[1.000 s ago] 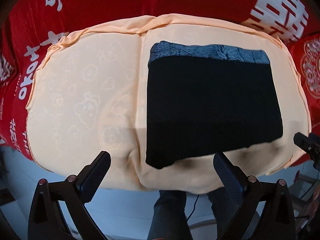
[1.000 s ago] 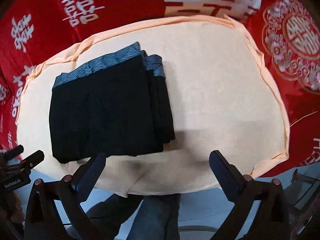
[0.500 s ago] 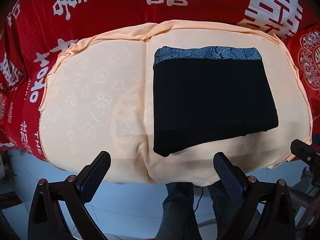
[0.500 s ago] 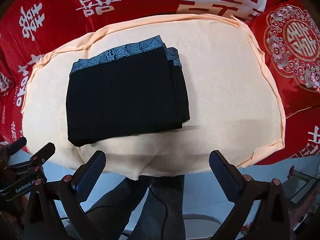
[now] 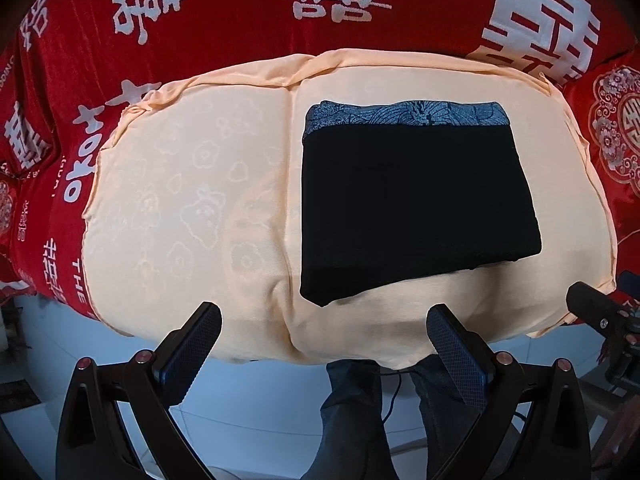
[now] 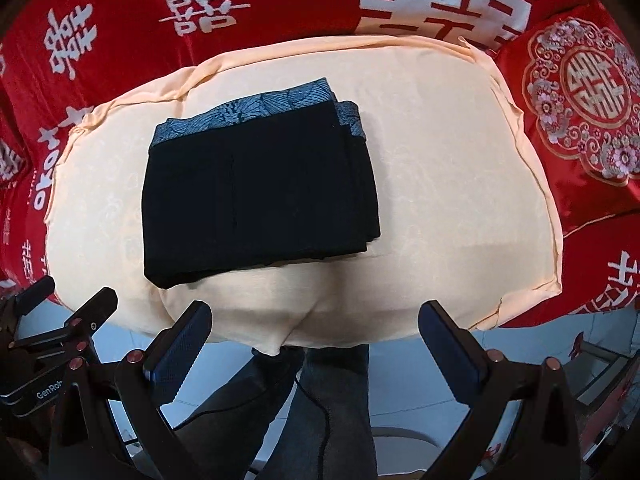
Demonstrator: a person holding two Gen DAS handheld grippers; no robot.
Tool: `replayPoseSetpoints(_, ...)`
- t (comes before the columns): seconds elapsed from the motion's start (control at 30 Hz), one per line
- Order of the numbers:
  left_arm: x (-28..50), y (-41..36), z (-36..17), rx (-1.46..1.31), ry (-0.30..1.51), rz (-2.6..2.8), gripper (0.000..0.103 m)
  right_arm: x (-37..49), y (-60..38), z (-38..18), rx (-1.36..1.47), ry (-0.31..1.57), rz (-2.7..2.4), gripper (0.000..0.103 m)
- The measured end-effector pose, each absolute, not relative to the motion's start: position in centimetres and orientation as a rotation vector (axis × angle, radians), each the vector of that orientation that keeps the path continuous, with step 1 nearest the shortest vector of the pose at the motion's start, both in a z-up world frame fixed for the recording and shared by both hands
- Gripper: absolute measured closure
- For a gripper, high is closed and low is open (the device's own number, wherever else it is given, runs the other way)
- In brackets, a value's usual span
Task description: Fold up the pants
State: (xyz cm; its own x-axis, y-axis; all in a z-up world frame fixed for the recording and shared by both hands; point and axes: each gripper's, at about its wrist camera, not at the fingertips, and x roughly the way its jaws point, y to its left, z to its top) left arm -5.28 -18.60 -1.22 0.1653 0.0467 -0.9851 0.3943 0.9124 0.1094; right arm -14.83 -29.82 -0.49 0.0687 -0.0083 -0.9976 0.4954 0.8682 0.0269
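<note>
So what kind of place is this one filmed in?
Probably a home bedroom: folded black pants lie on a peach cloth spread over red bedding with double-happiness characters, beside a matching embroidered pillow.

Both wrist views look down from above, side by side, sharing folded pants [image 5: 412, 204] [image 6: 260, 196].

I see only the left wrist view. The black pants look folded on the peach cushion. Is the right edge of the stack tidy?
Observer: Not quite. In the right wrist view the folded pants show stepped layers at their right edge, and a second strip of patterned waistband sticks out there.
Operator: And the right gripper, is it holding something?
Observer: No. The right gripper is open and empty, apart from the pants, at the near side of the peach cushion.
</note>
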Motion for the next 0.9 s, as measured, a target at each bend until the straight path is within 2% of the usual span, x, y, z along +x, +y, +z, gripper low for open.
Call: replayPoseSetpoints(0.9,-6.5,-19.1,-0.5,0.401,1.372,-0.260,0.000,-15.1,-28.8,0.8,0.333,1.432,-0.408,0.000)
